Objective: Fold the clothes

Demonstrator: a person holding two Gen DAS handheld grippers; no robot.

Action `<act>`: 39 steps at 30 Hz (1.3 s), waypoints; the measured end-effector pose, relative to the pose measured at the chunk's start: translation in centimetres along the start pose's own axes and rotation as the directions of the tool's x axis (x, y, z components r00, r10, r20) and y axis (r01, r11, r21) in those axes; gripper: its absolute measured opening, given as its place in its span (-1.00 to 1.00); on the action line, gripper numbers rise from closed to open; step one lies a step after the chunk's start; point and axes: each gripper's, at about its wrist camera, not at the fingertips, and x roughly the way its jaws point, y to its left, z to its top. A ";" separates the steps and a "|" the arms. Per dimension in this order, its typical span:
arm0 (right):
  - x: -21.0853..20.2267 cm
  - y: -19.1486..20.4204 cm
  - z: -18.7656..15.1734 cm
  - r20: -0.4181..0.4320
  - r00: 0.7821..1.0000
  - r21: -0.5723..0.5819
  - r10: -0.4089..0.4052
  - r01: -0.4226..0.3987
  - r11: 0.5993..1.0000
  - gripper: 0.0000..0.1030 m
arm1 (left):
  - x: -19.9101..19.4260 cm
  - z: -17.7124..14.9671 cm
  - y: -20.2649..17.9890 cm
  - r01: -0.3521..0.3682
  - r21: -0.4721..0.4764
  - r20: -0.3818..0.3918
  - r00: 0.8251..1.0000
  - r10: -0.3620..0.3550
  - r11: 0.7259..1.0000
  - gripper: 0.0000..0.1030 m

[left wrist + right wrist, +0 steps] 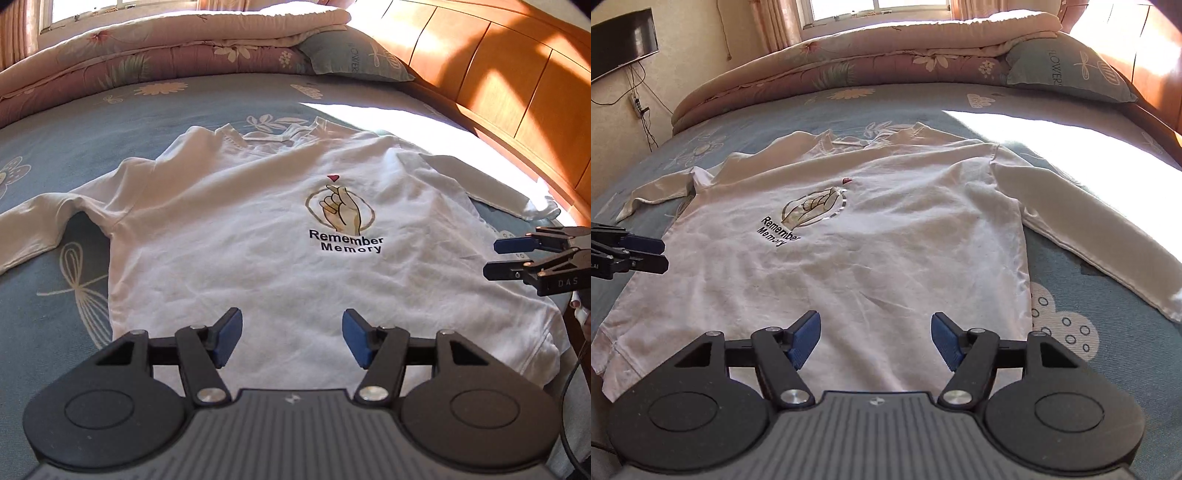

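The white long-sleeved shirt [280,229] lies spread flat, print side up, on the blue flowered bed [44,155], collar toward the rolled quilt [871,48], both sleeves stretched out to the sides. The left tool [291,338] and right tool [875,339] hover over the hem end, each with its blue pads wide apart and nothing between them. From here I'd say any fold wants a clean pinch on a seam or sleeve [1108,243], taking only the layers meant, lifting low and laying the cloth over smoothly so the wrinkles across the chest don't get trapped.
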 end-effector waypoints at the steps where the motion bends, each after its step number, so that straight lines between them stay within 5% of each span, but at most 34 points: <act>1: 1.1 0.5 0.2 0.002 1.000 -0.015 -0.019 0.019 1.000 0.55 | 0.9 0.1 -0.1 -0.023 0.006 -0.006 1.000 0.023 1.000 0.18; 5: 2.7 -0.6 -1.2 -0.041 0.996 -0.007 -0.075 0.074 0.997 0.62 | 1.0 -2.3 1.7 -0.070 -0.050 -0.017 0.997 0.070 0.996 0.20; 7: 1.4 -1.8 -2.9 -0.027 0.995 -0.001 -0.100 0.100 0.995 0.94 | -0.1 -3.7 2.6 -0.093 -0.069 0.011 0.995 0.094 0.993 0.20; 11: -1.5 -3.4 -5.9 -0.024 0.998 0.011 -0.064 0.064 0.998 0.98 | -1.1 -3.8 3.4 -0.094 -0.058 -0.019 0.995 0.093 0.994 0.21; 13: -1.5 -2.4 -4.9 -0.059 0.995 -0.025 -0.075 0.074 0.997 0.99 | -0.9 -1.9 3.3 -0.069 -0.074 -0.044 0.997 0.065 0.995 0.18; 15: -1.2 -1.4 -3.2 -0.078 0.994 -0.052 -0.071 0.067 0.996 0.99 | -0.6 0.3 3.1 0.002 -0.082 0.011 1.000 -0.001 0.997 0.26; 18: 0.5 0.6 1.0 -0.005 1.000 -0.116 0.002 -0.003 0.993 1.00 | 1.6 4.2 2.9 0.092 -0.107 0.044 0.995 -0.087 0.990 0.34; 21: 4.8 2.7 5.2 0.002 0.999 -0.167 0.039 -0.038 0.985 1.00 | 5.2 6.7 2.8 0.103 -0.115 0.025 0.995 -0.101 0.988 0.34; 27: 11.1 3.1 6.8 -0.082 0.997 -0.137 -0.011 0.000 0.991 1.00 | 8.0 5.7 4.4 0.014 -0.150 0.008 1.000 -0.013 0.989 0.37; 31: 8.0 0.5 3.1 -0.058 0.998 -0.078 -0.022 0.017 0.997 1.00 | 6.0 3.3 6.0 -0.004 -0.187 0.050 0.999 0.013 0.982 0.37; 39: 3.8 -0.8 -1.0 -0.044 0.997 -0.014 -0.068 0.067 0.998 1.00 | 3.4 2.2 6.6 -0.123 -0.278 0.015 0.991 0.133 0.953 0.34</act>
